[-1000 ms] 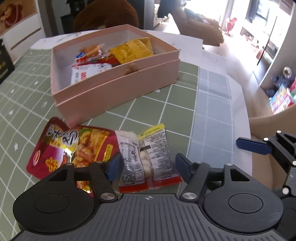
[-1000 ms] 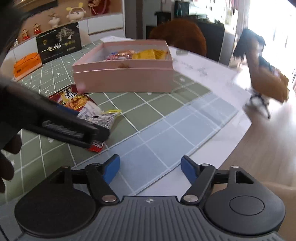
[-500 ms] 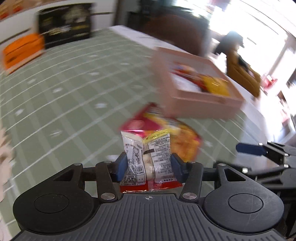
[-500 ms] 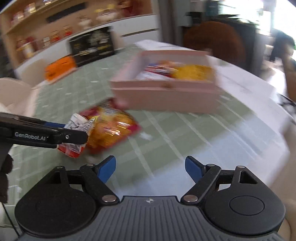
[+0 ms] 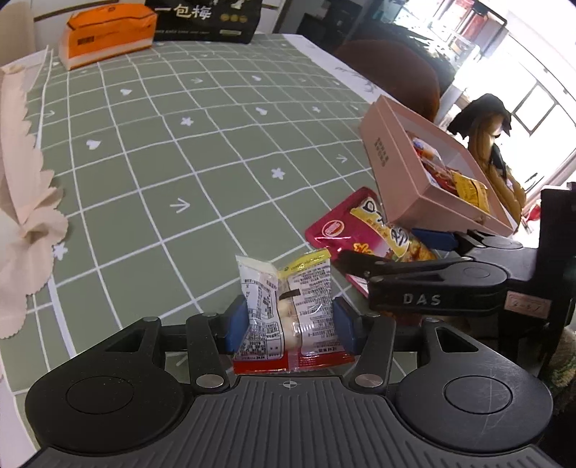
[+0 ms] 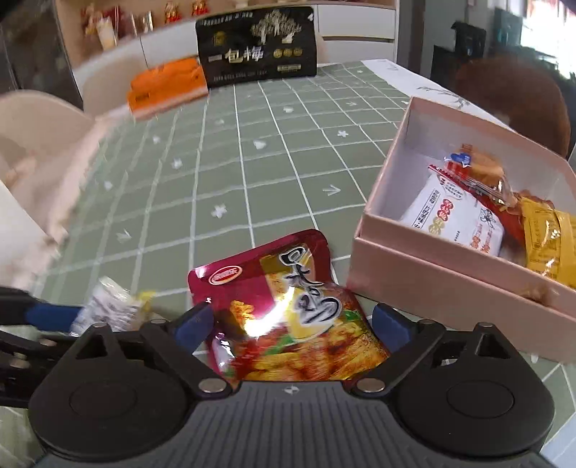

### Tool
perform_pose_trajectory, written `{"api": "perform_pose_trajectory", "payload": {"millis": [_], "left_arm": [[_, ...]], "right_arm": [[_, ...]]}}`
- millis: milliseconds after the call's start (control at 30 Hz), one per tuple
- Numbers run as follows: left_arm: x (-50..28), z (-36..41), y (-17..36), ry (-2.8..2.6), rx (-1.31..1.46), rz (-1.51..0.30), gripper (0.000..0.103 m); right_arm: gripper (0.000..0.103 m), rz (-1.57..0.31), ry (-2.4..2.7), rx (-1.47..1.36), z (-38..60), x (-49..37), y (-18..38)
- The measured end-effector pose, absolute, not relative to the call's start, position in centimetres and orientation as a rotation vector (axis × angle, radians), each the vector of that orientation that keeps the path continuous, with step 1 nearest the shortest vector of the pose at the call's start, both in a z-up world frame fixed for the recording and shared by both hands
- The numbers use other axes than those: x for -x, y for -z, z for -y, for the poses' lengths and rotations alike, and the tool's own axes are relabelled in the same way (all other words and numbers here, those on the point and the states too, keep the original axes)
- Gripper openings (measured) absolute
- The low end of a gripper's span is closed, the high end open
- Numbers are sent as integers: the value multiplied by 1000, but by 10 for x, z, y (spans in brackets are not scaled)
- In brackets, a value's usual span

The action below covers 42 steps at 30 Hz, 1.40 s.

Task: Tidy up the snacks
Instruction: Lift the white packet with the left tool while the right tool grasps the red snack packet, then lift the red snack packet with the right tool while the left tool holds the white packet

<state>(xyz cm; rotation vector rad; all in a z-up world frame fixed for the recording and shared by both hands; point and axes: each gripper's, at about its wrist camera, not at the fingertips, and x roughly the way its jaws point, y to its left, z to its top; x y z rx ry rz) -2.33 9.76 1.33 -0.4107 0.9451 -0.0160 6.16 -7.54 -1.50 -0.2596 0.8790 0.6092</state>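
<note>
Gripping the white snack packet (image 5: pixel 288 306), left gripper (image 5: pixel 289 325) tilts downward.

I am seeing the red snack pouch (image 6: pixel 284 309) running under my right gripper's (image 6: pixel 291 324) body, so its near end is hiding from me. In the left wrist view, the right gripper's arm is covering part of that pouch (image 5: pixel 363 230). The small white packet (image 6: pixel 108 309) is showing only as a blur at the lower left of the right wrist view. The pink box (image 6: pixel 450 288) is running off the right edge, cutting off its yellow packet (image 6: pixel 547 241). The shelf items (image 6: pixel 144 18) are blurring beyond reading.
</note>
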Motion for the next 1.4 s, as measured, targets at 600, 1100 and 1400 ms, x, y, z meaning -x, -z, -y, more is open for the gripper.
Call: {"api": "perform_pose_trajectory", "payload": {"millis": [600,1100,1400], "left_arm": [[22,-65,-11,98,392,-973,56],[34,-93,-12,25,484,-942,56],[34,-103,-9,-20,521,-923,56]], "right_arm": [[27,-983,-466,182,170,-7,-7],[72,-895,-458,87,131,-79,-17],[76,-1081,-594,-26,115,-80,-1]]}}
